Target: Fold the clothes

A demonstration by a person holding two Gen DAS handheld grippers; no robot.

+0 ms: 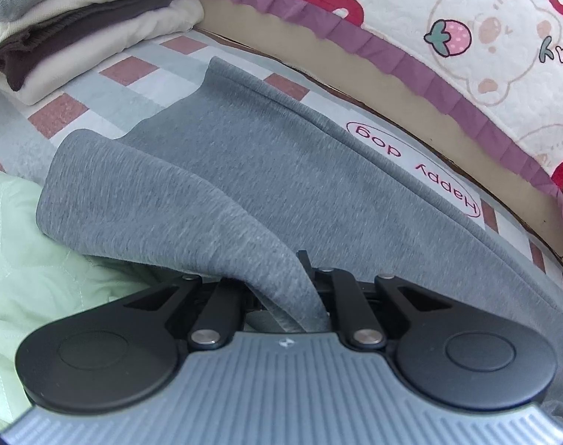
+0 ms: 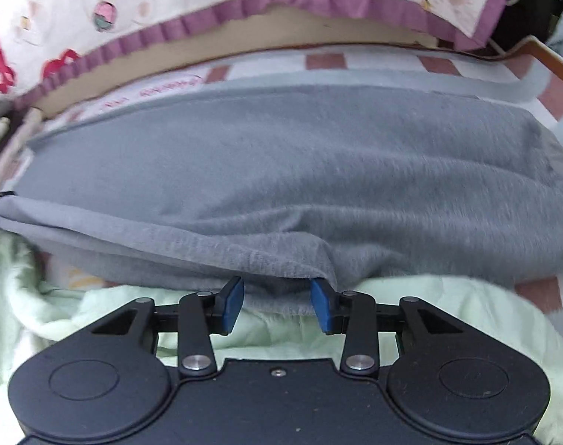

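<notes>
A grey knit garment (image 1: 266, 170) lies spread on a checked sheet (image 1: 107, 92). My left gripper (image 1: 300, 296) is shut on a bunched fold of this grey cloth, which runs up out of the jaws and covers the fingertips. In the right wrist view the same grey garment (image 2: 281, 170) lies wide across the sheet, its near hem folded over. My right gripper (image 2: 277, 306) is open, its blue pads (image 2: 236, 304) apart at the hem. The cloth's edge drapes just above and between the pads, which do not press on it.
A stack of folded clothes (image 1: 70, 22), cream, grey and brown, sits at the far left. A printed quilt with purple ruffle (image 1: 448, 48) runs along the far side. A pale green quilt (image 2: 114, 315) lies at the near edge. A wooden frame (image 2: 548, 59) shows far right.
</notes>
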